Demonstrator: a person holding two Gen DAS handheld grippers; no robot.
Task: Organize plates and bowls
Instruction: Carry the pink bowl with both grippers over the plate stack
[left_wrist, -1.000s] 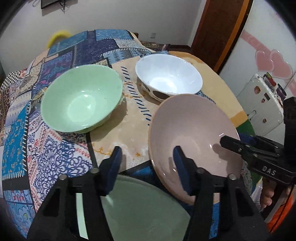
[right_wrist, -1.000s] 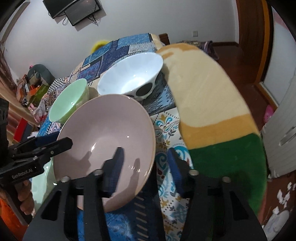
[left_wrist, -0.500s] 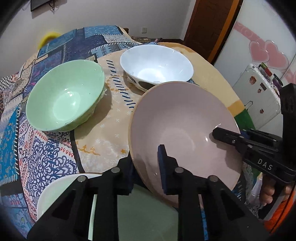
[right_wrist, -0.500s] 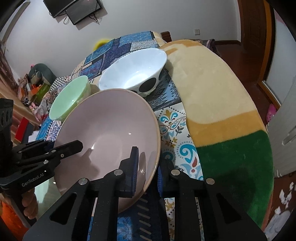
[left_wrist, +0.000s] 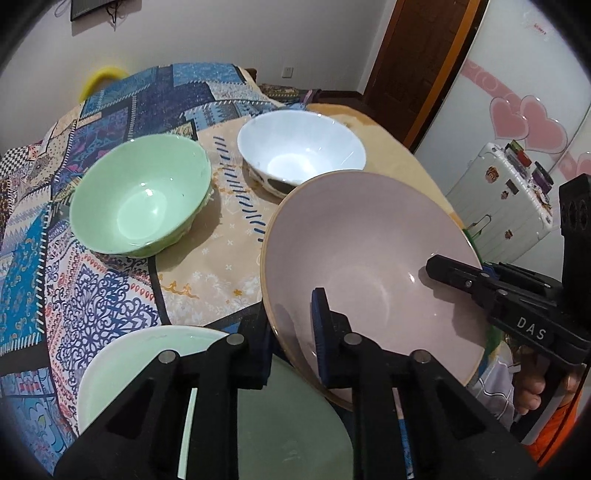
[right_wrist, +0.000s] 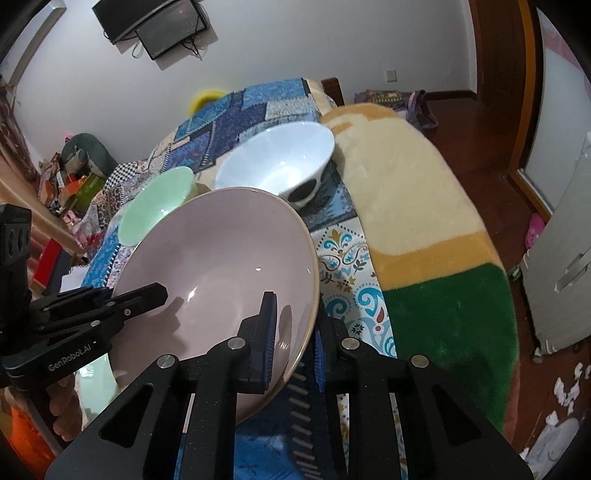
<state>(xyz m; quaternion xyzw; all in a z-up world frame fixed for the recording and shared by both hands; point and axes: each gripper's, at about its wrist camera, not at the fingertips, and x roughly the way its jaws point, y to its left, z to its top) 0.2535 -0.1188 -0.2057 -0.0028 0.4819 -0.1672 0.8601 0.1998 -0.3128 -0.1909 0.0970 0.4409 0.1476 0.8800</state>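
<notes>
Glossy glazed pink plate (left_wrist: 369, 266), woven (patterned) cloth (left_wrist: 92, 288)

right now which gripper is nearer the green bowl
Left. The left gripper clamps the pink plate's rim on the green bowl's side; the right gripper clamps the far rim.

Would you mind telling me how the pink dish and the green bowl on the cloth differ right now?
The pink dish is wide and shallow; the green bowl is narrower and deeper. The pink dish is tilted and gripped at opposite rims by the left gripper and the right gripper; the green bowl sits upright on the patterned cloth, untouched. Both are glossy, plain-coloured and empty.
</notes>
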